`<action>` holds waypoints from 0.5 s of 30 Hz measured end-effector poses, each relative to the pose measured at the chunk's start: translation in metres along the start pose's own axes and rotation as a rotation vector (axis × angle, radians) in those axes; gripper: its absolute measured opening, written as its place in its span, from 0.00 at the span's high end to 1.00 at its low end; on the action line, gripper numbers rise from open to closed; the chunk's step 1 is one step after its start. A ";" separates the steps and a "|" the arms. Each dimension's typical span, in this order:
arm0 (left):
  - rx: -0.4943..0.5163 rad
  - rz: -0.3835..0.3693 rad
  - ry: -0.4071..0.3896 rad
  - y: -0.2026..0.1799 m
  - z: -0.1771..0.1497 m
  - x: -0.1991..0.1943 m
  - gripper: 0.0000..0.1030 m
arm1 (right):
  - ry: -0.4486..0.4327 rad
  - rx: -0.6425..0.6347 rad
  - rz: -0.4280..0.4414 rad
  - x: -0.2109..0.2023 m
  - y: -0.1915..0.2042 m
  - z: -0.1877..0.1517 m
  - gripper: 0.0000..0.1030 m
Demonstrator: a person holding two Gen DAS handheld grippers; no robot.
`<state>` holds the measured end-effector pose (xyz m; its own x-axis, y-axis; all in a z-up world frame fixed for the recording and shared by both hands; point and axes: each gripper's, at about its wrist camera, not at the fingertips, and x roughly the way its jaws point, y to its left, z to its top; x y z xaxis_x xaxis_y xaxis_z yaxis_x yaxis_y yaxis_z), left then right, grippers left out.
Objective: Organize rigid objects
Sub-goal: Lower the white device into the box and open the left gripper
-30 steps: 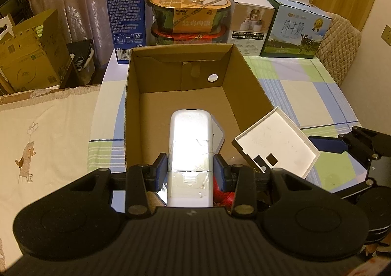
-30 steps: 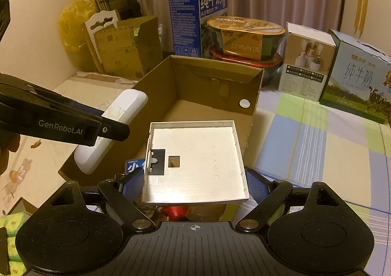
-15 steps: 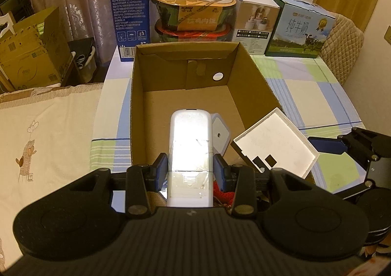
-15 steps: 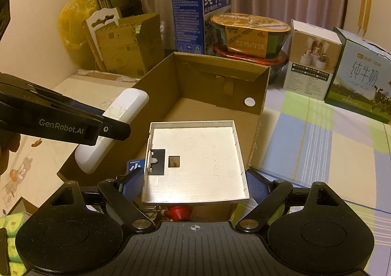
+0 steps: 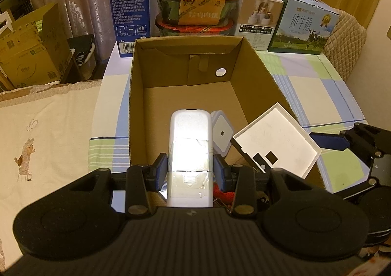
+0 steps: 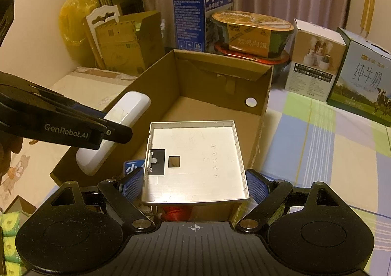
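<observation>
My left gripper [image 5: 190,172] is shut on a long white rounded device [image 5: 190,144], held over the near end of an open cardboard box [image 5: 136,109]. My right gripper [image 6: 194,185] is shut on a flat square white plastic cover [image 6: 195,161], its hollow side up, over the box's near right corner. In the left wrist view that cover [image 5: 276,142] hangs at the right. In the right wrist view the device [image 6: 117,126] and the left gripper's finger [image 6: 73,126] show at the left. A small white square gadget [image 5: 221,133] lies on the box floor.
Behind the box stand a blue milk carton [image 5: 128,2], two stacked instant-food bowls [image 5: 195,7], a white product box [image 5: 259,12] and a green milk carton [image 5: 305,24]. A checked cloth [image 6: 317,144] covers the table at the right. Something red [image 6: 176,211] lies under the held cover.
Both views have crept slightly nearer to the box, so it and the cartons behind look a little larger. Both grips are unchanged.
</observation>
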<state>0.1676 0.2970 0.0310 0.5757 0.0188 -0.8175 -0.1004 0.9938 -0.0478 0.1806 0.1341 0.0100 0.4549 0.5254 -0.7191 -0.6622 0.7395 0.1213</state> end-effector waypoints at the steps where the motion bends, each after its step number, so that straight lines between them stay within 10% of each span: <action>1: 0.000 0.000 0.001 0.000 0.000 0.001 0.66 | -0.001 -0.001 -0.001 0.001 0.000 0.001 0.18; 15: -0.001 0.004 0.008 0.000 0.002 0.007 0.66 | -0.006 -0.009 -0.004 0.002 -0.001 0.002 0.18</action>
<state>0.1735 0.2972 0.0261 0.5689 0.0225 -0.8221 -0.1035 0.9936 -0.0445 0.1834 0.1352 0.0092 0.4610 0.5253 -0.7152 -0.6661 0.7374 0.1122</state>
